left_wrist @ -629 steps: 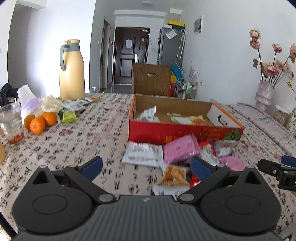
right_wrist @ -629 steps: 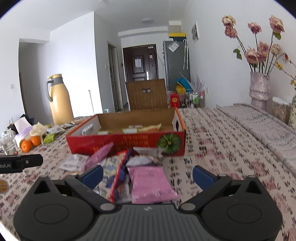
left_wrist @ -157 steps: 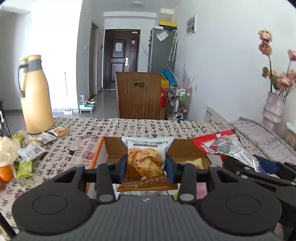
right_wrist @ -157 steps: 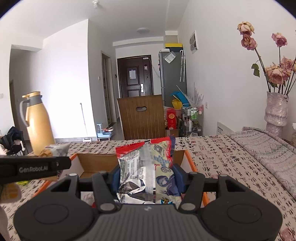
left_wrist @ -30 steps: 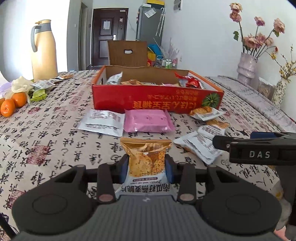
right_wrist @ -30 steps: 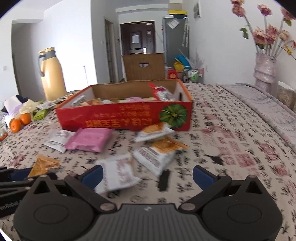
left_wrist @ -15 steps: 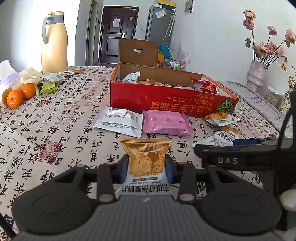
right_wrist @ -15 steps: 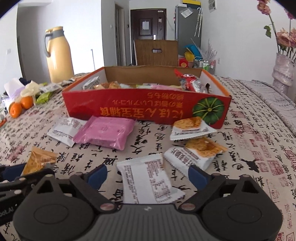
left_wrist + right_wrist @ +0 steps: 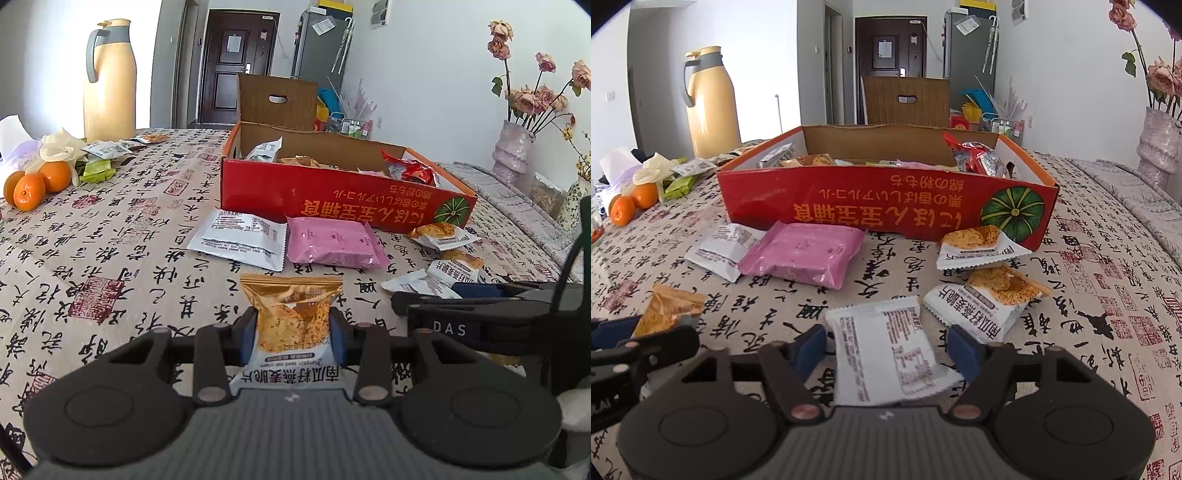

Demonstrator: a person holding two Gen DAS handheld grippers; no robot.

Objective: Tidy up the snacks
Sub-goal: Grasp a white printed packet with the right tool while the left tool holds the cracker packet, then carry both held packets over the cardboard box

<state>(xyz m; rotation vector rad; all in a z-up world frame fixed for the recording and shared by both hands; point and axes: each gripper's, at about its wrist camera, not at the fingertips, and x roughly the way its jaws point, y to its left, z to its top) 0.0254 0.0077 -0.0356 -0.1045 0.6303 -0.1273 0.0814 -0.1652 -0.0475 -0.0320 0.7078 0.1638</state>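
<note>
Two tongs, left tongs (image 9: pixel 291 329) clamping crisp packet (image 9: pixel 291 314), right tongs (image 9: pixel 886 349) closing round white packet (image 9: pixel 890 354)

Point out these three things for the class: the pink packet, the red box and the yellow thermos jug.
pink packet (image 9: pixel 803 254), right wrist view, middle of its top face
red box (image 9: pixel 849 206), right wrist view, front wall
yellow thermos jug (image 9: pixel 109 85), left wrist view, middle of its body
</note>
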